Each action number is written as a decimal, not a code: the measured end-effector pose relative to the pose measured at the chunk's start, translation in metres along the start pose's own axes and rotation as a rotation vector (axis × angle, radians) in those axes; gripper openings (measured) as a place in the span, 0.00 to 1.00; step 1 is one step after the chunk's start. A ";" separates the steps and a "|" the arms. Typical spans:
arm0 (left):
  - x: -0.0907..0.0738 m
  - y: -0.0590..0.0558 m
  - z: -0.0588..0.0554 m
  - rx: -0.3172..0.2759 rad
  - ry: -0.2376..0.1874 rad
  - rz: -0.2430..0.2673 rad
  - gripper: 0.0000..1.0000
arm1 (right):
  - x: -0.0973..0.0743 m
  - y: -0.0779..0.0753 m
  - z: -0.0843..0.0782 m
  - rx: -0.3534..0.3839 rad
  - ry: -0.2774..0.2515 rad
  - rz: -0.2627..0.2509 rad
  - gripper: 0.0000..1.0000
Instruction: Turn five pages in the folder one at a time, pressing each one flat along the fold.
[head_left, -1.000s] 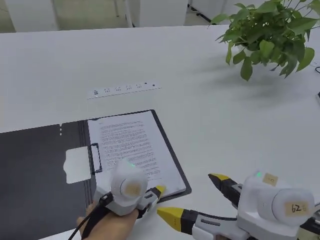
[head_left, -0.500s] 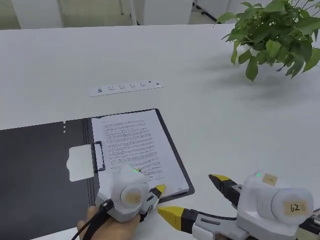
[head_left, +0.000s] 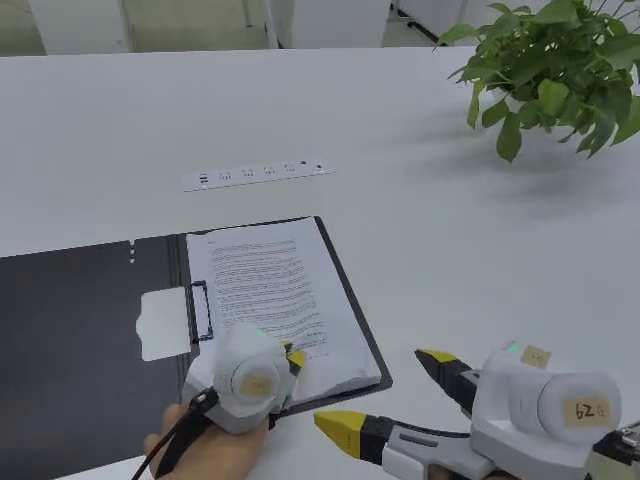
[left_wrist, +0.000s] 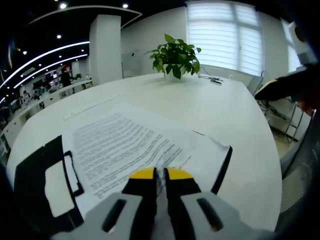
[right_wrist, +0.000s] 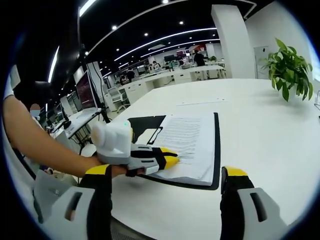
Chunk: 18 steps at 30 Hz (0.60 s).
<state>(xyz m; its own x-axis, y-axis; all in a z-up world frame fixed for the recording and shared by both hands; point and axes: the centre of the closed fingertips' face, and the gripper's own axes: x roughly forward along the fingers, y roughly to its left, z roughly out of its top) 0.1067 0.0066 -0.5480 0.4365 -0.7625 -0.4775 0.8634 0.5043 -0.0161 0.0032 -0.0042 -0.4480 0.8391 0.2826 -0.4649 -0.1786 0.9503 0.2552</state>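
A black folder (head_left: 70, 330) lies open on the white table, with a stack of printed pages (head_left: 265, 280) on its right half. My left gripper (head_left: 295, 358) is shut, and its yellow tips rest over the near right corner of the top page (left_wrist: 120, 145). In the left gripper view the jaws (left_wrist: 160, 173) stand almost together, and I see no sheet caught between them. My right gripper (head_left: 388, 391) hangs open to the right of the folder, near the table's front edge, holding nothing. Its own view shows the left gripper (right_wrist: 169, 160) at the corner of the pages (right_wrist: 190, 137).
A black clip (head_left: 200, 310) holds the pages at the spine, beside a white card (head_left: 163, 323) on the left cover. A white power strip (head_left: 255, 173) lies beyond the folder. A potted plant (head_left: 555, 70) stands at the far right.
My left gripper has moved from just off the folder's near edge up onto the near right corner of the top page. The right gripper has barely moved. The head camera has shifted slightly.
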 end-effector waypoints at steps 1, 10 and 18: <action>0.000 -0.002 -0.001 -0.018 0.003 -0.008 0.04 | 0.002 0.000 0.000 -0.001 0.002 0.000 0.90; 0.000 0.000 -0.001 -0.039 -0.003 -0.002 0.03 | 0.022 -0.009 -0.012 0.138 0.041 0.015 0.78; 0.000 0.001 -0.001 -0.049 -0.010 -0.003 0.03 | 0.042 -0.015 -0.024 0.430 0.036 0.019 0.58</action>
<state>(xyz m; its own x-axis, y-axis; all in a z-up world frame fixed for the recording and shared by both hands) 0.1078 0.0075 -0.5485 0.4369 -0.7677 -0.4688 0.8513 0.5212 -0.0601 0.0288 -0.0038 -0.4919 0.8179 0.3114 -0.4839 0.0426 0.8058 0.5906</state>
